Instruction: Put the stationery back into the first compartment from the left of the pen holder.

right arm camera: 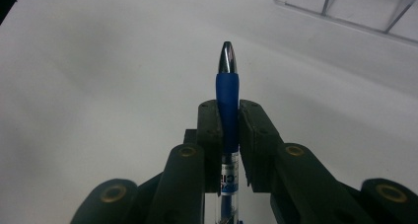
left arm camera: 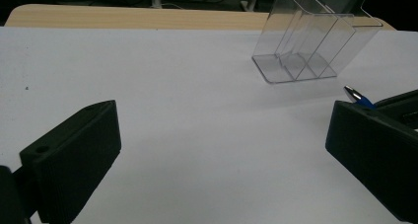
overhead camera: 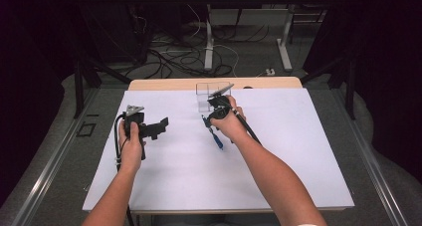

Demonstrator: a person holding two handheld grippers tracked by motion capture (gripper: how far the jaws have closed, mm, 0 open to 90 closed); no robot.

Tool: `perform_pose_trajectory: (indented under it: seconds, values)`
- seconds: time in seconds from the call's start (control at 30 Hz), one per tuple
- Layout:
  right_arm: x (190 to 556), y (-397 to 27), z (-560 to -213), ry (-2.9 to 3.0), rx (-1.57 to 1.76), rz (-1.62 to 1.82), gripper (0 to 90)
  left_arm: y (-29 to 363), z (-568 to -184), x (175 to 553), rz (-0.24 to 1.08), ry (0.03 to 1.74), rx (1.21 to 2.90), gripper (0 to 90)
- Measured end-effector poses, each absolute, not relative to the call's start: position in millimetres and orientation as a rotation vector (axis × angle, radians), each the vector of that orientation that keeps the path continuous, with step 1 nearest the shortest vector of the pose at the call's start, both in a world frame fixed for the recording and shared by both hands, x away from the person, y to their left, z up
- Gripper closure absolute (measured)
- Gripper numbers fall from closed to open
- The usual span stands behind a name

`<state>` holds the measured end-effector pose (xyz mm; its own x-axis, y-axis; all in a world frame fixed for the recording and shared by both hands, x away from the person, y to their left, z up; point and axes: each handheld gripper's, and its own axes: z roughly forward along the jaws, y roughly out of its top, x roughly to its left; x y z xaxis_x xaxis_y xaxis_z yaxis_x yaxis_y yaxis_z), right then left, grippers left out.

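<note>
The pen (right arm camera: 227, 93), blue-gripped with a silver tip, sat pinched between the jaws of the right tool (right arm camera: 227, 116), its barrel running back between them and its tip pointing forward past their ends. In the high view the pen (overhead camera: 216, 139) hung slanted from the right tool (overhead camera: 211, 124) above the middle of the white sheet (overhead camera: 278, 151) that covered the desk (overhead camera: 164, 83). Just beyond it stood the clear plastic holder (overhead camera: 205, 97), near the sheet's far edge, with a bare strip of wooden desk behind.

The left tool (overhead camera: 160, 126) was held well apart to the left, its jaws spread wide with nothing between them. Bare sheet lay between the two tools, and more of it on the near side and toward the right edge.

The left tool view showed the holder (left arm camera: 315, 41) as divided into upright compartments by clear walls, and the pen (left arm camera: 359, 98) tip poking past a jaw, near the holder's base. The right tool view brought out print on the pen's clear barrel, too small to read, and one corner of the holder (right arm camera: 355, 9).
</note>
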<state>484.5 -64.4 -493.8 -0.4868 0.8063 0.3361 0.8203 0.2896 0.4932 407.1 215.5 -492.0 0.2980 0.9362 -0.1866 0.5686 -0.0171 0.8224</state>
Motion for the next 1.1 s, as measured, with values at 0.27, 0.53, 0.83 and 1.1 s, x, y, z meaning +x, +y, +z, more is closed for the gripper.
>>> perform_pose_trajectory:
  seconds: [0.27,0.53,0.83,1.1]
  values:
    - [486.2,-72.6,-482.1,-2.524,-1.588,-1.124,80.2,215.3,-491.9,407.1,0.532,1.378,1.696,0.2]
    - [484.4,-82.4,-467.4,-2.515,-1.604,-1.294,80.2,215.4,-491.9,407.4,0.534,1.376,1.694,0.2]
    - [481.0,-90.3,-451.9,-2.491,-1.628,-1.491,80.2,214.9,-491.6,407.2,0.535,1.377,1.693,0.2]
    - [480.6,-94.7,-441.3,-2.497,-1.628,-1.583,80.2,214.9,-492.1,407.7,0.534,1.375,1.693,0.2]
